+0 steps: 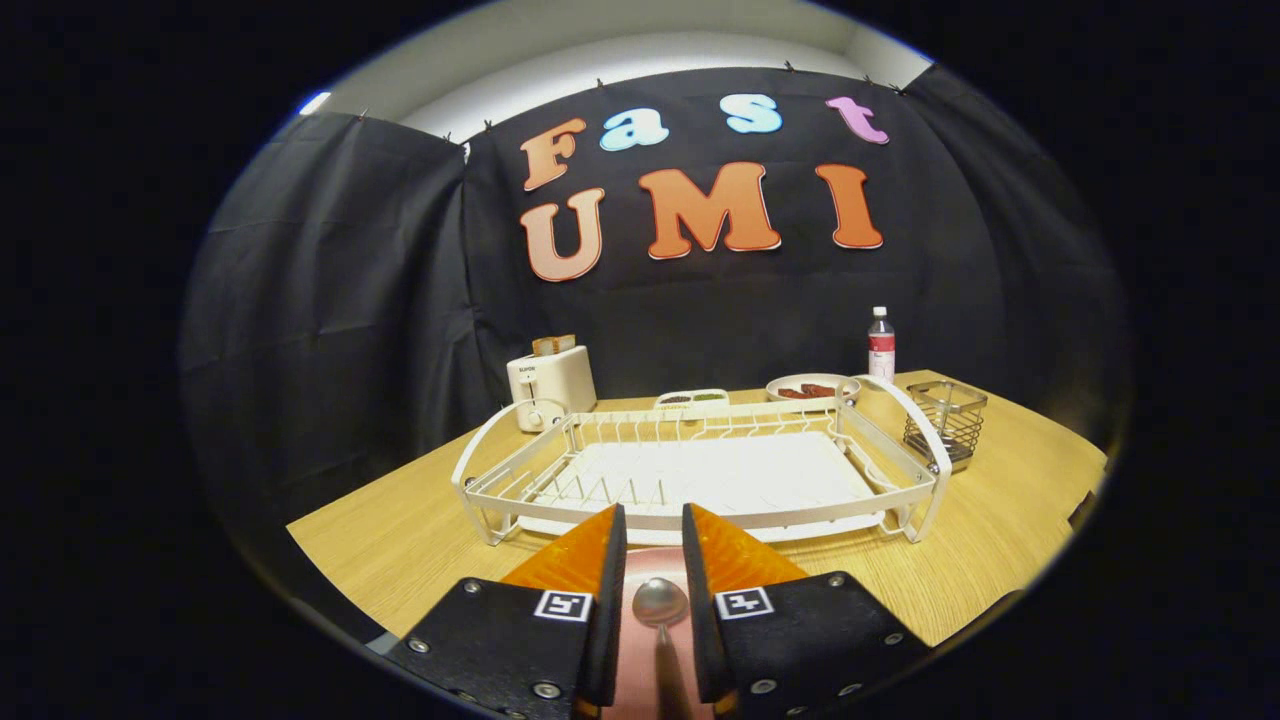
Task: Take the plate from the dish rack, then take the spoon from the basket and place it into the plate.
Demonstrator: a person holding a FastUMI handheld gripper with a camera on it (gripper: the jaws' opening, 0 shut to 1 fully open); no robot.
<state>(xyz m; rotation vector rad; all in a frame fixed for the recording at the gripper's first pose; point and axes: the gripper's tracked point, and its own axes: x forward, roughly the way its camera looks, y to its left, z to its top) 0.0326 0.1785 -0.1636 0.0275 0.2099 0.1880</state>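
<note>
Hovering low in the frame, the gripper [655,545] has its jaws narrowly parted around a metal spoon [659,603], bowl up; whether both pads press it cannot be told. A pink plate [650,570] lies beneath. Thin, stiff and slick, the spoon looks best pinched mid-handle. Beyond stands an empty dish rack [700,470], with the wire basket [946,420] at right on the tabletop [400,540].
</note>
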